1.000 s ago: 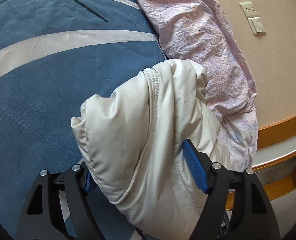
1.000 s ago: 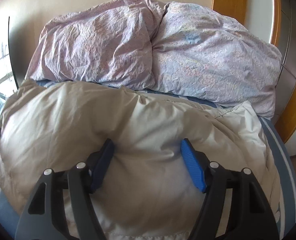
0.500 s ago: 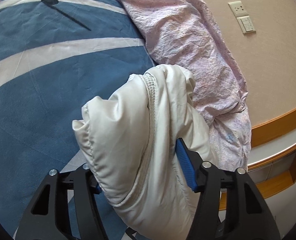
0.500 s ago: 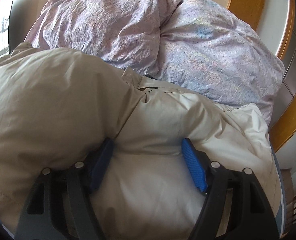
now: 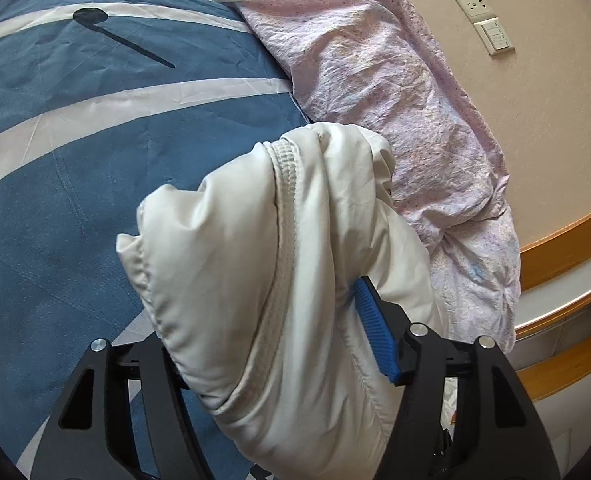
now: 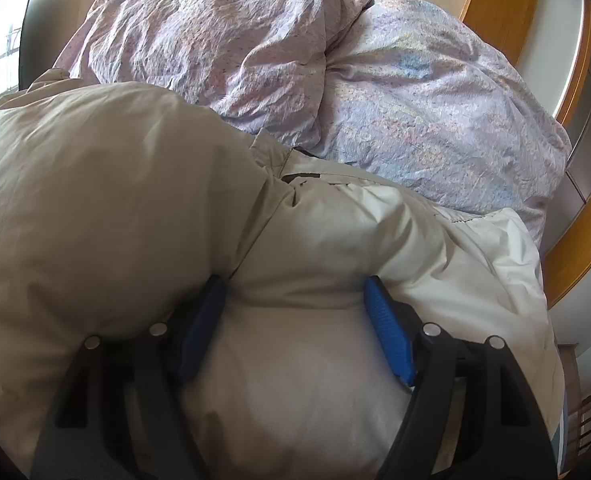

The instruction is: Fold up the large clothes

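Note:
A cream padded jacket (image 5: 255, 248) is bunched up above the blue bed cover (image 5: 75, 152). My left gripper (image 5: 275, 320) is shut on a thick fold of the jacket with a ribbed seam; the left pad is hidden by the fabric. In the right wrist view the jacket (image 6: 135, 200) fills the lower frame. My right gripper (image 6: 295, 312) is shut on a puffy fold of it, with both blue pads pressed into the fabric.
A crumpled pink duvet (image 5: 395, 92) lies at the head of the bed, also in the right wrist view (image 6: 335, 80). A wall with a socket and switch (image 5: 487, 24) and a wooden ledge (image 5: 567, 240) stand behind it.
Both grippers have lifted the jacket higher and toward the duvet. In the right wrist view the left part of the jacket has risen and bulged over the fold. Both grips are unchanged.

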